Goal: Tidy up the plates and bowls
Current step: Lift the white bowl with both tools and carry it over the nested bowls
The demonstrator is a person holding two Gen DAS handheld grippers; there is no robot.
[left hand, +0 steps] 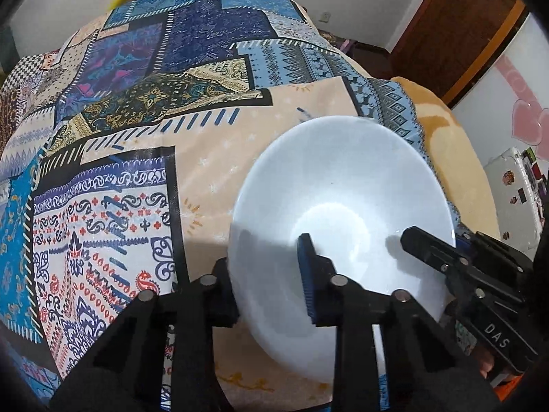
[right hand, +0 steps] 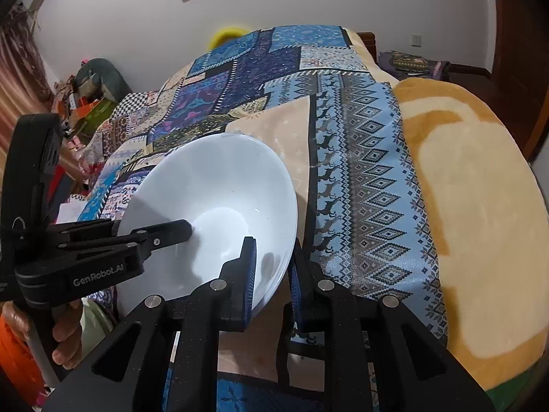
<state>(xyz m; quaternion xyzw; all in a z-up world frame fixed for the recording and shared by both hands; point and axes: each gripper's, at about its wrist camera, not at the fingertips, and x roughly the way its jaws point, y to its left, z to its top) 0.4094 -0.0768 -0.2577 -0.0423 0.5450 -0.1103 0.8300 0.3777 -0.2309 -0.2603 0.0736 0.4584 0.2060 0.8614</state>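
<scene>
- Bedroom setting: bed [left hand: 240,130] covered with a patchwork-print sheet [right hand: 360,178] in blue, beige and black; an orange-and-cream blanket [right hand: 473,206] lies along its right side.
- White wall behind; a dark wooden door [left hand: 456,34] stands to the right in the left wrist view.
- White bowl [left hand: 343,213] sits near the right side of the sheet, close to the blanket edge. From these views I cannot tell whether it rests on the bed or is lifted.
- Left hand-held gripper [left hand: 267,267]: one finger inside the bowl, the other outside its wall, clamped on the rim at the bowl's left side.
- Right hand-held gripper [right hand: 272,274]: blue-padded fingers [right hand: 250,274] straddle the opposite rim, one inside and one outside, gripping it.
- Each gripper shows in the other's camera, reaching into the bowl from the far side.
- Bowl is tilted in the right wrist view, its inside bare.
- A yellow ring [right hand: 226,34] pokes out beyond the far end of the bed.
</scene>
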